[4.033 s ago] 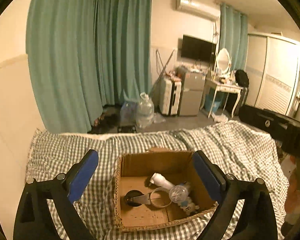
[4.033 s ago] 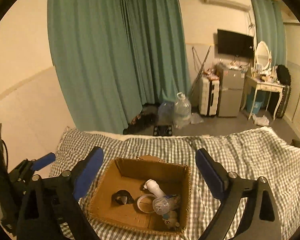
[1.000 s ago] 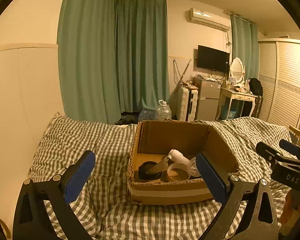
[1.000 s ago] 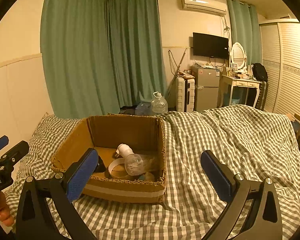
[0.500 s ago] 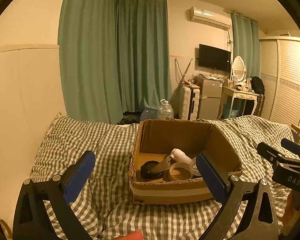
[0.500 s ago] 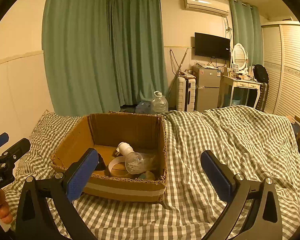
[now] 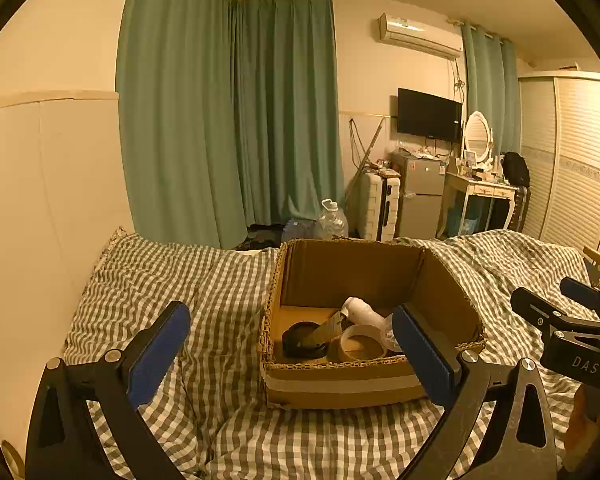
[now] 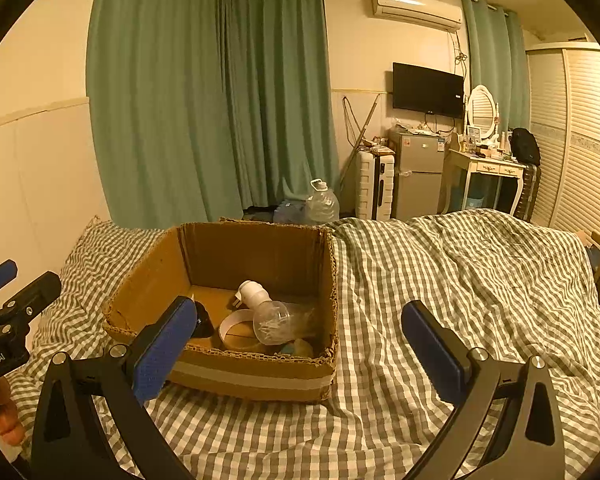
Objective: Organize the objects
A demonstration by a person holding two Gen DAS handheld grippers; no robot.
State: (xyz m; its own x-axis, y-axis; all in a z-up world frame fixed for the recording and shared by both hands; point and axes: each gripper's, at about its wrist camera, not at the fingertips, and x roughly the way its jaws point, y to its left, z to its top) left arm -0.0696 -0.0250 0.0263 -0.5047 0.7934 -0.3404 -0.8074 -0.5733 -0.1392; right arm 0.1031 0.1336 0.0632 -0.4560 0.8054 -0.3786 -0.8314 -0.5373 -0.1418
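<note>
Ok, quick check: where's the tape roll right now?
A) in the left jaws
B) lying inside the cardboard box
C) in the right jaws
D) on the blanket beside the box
B: the tape roll lies on the floor of the box next to the bottle, and both grippers, left and right, are open and empty.

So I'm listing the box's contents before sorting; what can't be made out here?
- Left wrist view: the clear bottle is mostly behind the left gripper's right finger.
- Right wrist view: the black item is half behind the right gripper's left finger.
- Small things in the box's near corner: cut by its front wall.
</note>
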